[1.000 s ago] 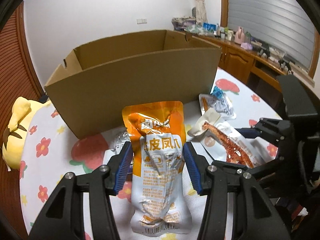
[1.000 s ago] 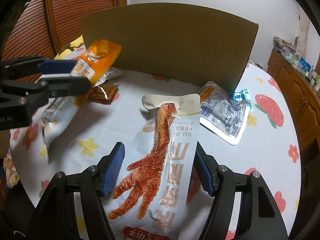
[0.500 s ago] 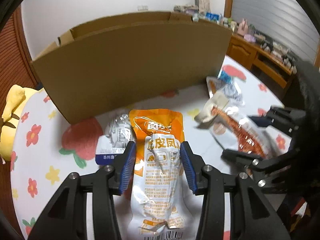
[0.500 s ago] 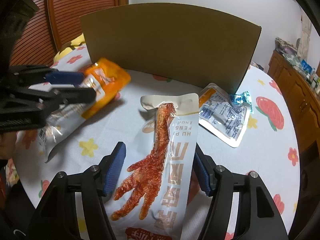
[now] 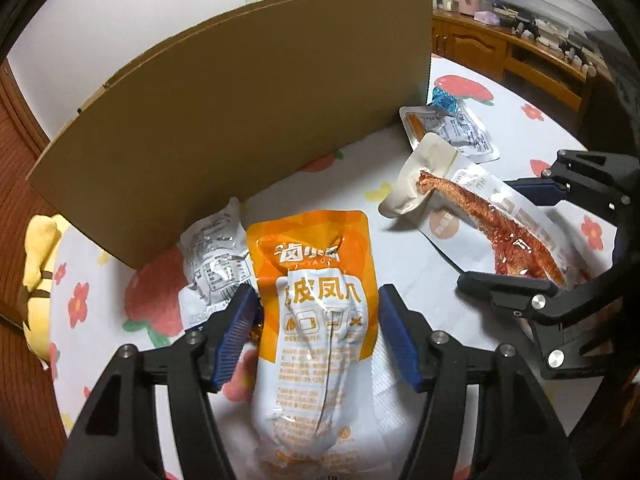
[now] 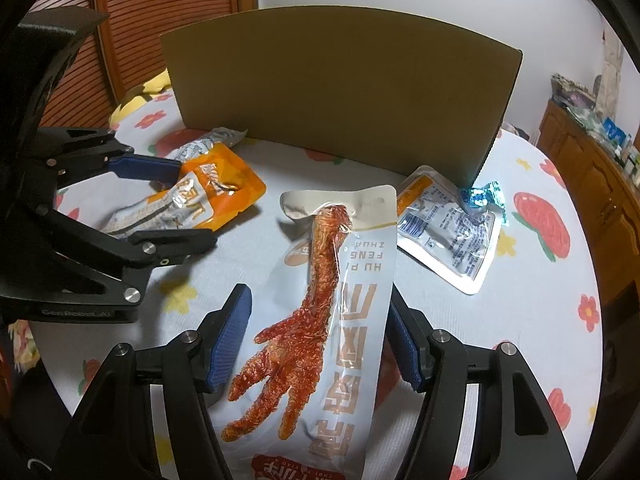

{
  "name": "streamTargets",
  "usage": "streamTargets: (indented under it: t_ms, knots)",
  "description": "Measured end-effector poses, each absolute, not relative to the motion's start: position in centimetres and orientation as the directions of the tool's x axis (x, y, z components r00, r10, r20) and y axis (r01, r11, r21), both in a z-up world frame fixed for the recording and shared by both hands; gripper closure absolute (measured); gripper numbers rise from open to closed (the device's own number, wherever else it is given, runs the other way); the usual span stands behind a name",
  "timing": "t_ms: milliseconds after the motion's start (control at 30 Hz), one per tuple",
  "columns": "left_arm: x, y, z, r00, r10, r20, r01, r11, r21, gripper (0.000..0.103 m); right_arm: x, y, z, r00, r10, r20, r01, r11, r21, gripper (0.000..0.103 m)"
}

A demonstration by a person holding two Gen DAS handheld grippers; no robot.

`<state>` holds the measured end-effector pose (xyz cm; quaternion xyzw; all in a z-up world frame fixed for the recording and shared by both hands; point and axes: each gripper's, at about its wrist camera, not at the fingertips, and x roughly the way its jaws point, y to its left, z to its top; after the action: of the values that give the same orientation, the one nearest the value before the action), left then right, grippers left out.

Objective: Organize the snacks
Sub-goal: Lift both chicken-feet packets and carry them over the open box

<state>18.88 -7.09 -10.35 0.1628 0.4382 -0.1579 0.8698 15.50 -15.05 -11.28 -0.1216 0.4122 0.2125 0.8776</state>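
Observation:
My left gripper is open, its blue pads on either side of an orange and white snack pouch that lies on the flowered tablecloth; the pouch also shows in the right wrist view. My right gripper is open around a pale blue chicken-foot pouch, which also shows in the left wrist view. A tall cardboard box stands behind both; its inside is hidden.
A silver packet lies beside the orange pouch against the box. A white printed packet and a blue foil candy lie at the box's right corner. A yellow plush sits at the table's left edge. A wooden sideboard stands beyond.
My left gripper has lowered the orange pouch from the air onto the table and opened a little wider around it. The right gripper has barely moved.

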Motion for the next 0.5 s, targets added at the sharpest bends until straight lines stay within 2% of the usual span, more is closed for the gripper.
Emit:
streamTargets:
  t_ms: [67,100,133,200,300,367,500]
  knots:
    - [18.9,-6.9,-10.4,0.565,-0.135,-0.814,0.415,0.899,0.139,0.048,15.5,-15.1,-11.3,0.569,0.274,-0.775,-0.474,0.88,-0.036,0.036]
    - [18.9,-6.8,-10.4,0.569,-0.133,-0.812,0.412,0.9,0.141,0.054,15.5,-15.1,-11.3,0.569,0.274,-0.775,-0.474,0.88,-0.036,0.036]
    - [18.8,-6.7,-10.4,0.578,-0.126,-0.807,0.405,0.902,0.149,0.056,15.5,-15.1,-11.3,0.569,0.274,-0.775,-0.474,0.88,-0.036,0.036]
    - [18.5,-6.4,-10.3,0.581,-0.139,-0.802,0.402,0.906,0.134,0.056,15.5,-15.1,-11.3,0.569,0.275,-0.775,-0.474,0.88,-0.036,0.038]
    - [17.6,-5.6,-9.9,0.594,-0.17,-0.786,0.391,0.915,0.099,0.057,15.3,-15.1,-11.2,0.568,0.284,-0.772,-0.482,0.876,-0.032,0.045]
    - [17.1,-5.2,-9.5,0.608,-0.186,-0.772,0.384,0.92,0.081,0.056,15.1,-15.0,-11.2,0.564,0.295,-0.771,-0.494,0.869,-0.028,0.055]
    - [16.0,-4.5,-8.0,0.639,-0.226,-0.735,0.374,0.927,0.039,0.056,14.9,-14.8,-11.1,0.563,0.296,-0.772,-0.492,0.87,-0.025,0.056]
